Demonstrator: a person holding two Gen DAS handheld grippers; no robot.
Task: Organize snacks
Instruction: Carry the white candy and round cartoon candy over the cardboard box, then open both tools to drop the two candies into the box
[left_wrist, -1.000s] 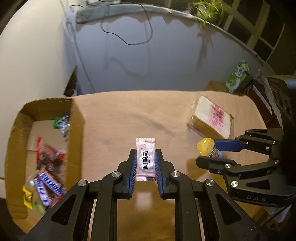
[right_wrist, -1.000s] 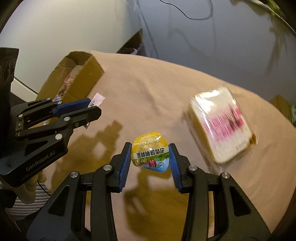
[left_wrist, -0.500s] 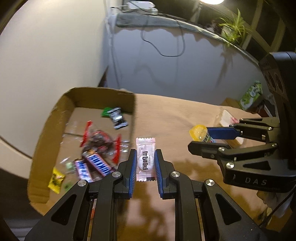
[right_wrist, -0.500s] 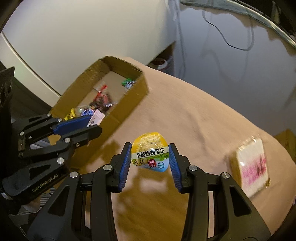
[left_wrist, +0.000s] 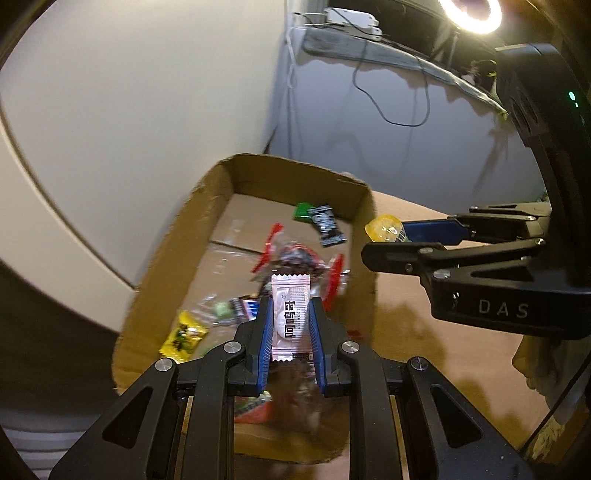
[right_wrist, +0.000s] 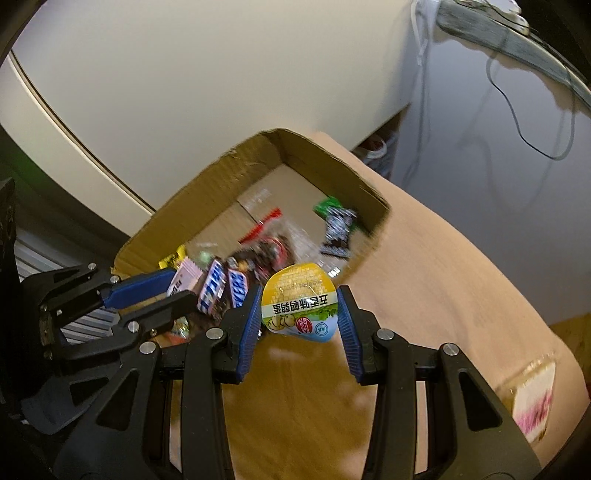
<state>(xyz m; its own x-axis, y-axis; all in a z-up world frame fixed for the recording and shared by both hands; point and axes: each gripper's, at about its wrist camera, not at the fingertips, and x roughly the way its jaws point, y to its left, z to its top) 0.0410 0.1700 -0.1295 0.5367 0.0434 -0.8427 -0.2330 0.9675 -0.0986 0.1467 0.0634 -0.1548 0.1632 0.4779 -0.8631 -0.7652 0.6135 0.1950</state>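
- The cardboard box (left_wrist: 177, 236) stood on the tan-covered surface (right_wrist: 443, 266), open-topped and already strewn with wrapped snacks; by appearances, the step in hand was dropping two more into it.
- The left claw (left_wrist: 290, 325) was clamped on a pale pink sachet (left_wrist: 290, 314), held upright over the box's near end. A release there looked likely to land it among the bars, provided the jaws parted only once clear of the wall.
- The right claw (right_wrist: 299, 315) gripped a yellow-lidded cup (right_wrist: 299, 306) from both sides, near the box's right wall (right_wrist: 373, 229). Whether it was already over the opening could not be told; carrying it inward first seemed the safer course.
- A flat pink-printed packet (right_wrist: 532, 398) lay well apart on the surface, blurred and cut off by the frame.
- Several wrappers in the box were smeared beyond reading; the near end was hidden behind the left claw.
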